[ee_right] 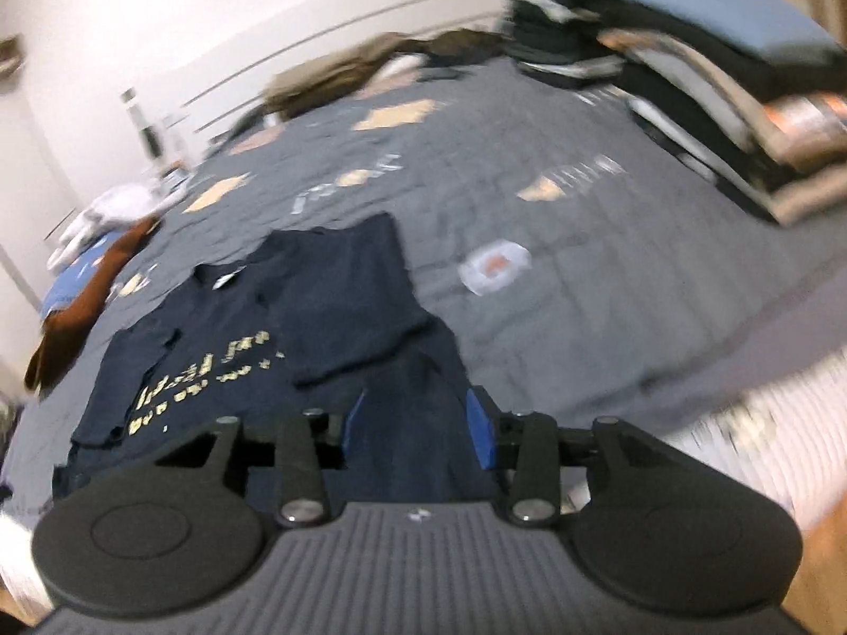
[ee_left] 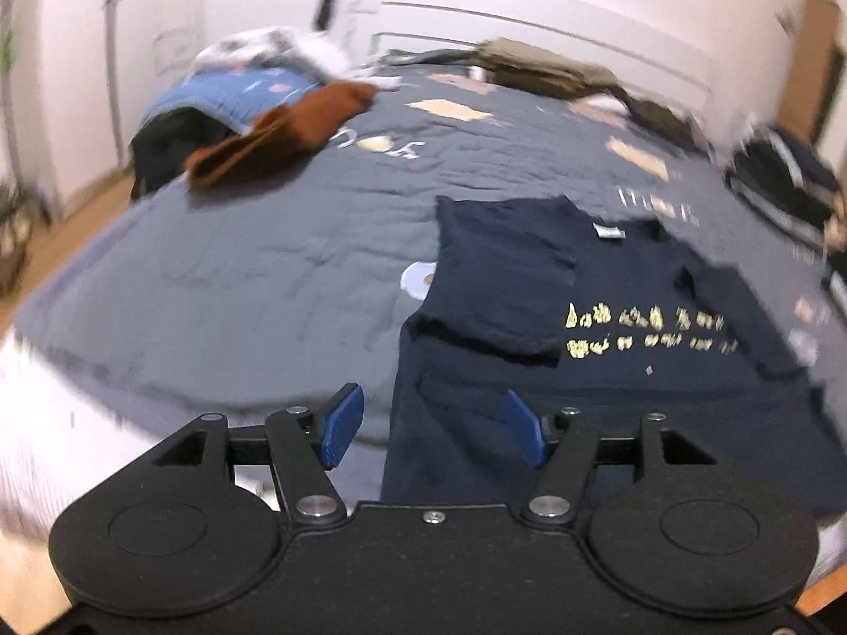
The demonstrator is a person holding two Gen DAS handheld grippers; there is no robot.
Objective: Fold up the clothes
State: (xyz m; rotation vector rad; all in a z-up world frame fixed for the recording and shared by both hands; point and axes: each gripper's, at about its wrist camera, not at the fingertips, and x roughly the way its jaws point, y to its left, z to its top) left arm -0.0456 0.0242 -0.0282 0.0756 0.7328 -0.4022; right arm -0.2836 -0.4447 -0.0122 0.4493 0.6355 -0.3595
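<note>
Grey-quilted bed (ee_left: 254, 275): navy T-shirt (ee_left: 609, 317), brown garment (ee_left: 286, 129), folded stack (ee_right: 704, 69), khaki clothes (ee_left: 550, 71).

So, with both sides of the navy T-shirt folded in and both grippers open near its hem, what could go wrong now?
1. The folded-in left side panel lies loose on the navy T-shirt; lifting the hem may flip it open.
2. The left gripper straddles the shirt's edge, so it may also pinch the grey bedspread.

The left tool (ee_left: 431, 426) is matte black plastic, with two round discs at its base and angular link arms pinned by silver rivets. A small screw sits at the centre of its body. Its fingers (ee_left: 341, 426) carry ribbed blue pads. The right tool (ee_right: 418, 426) looks alike, though its body is ridged grey.
</note>
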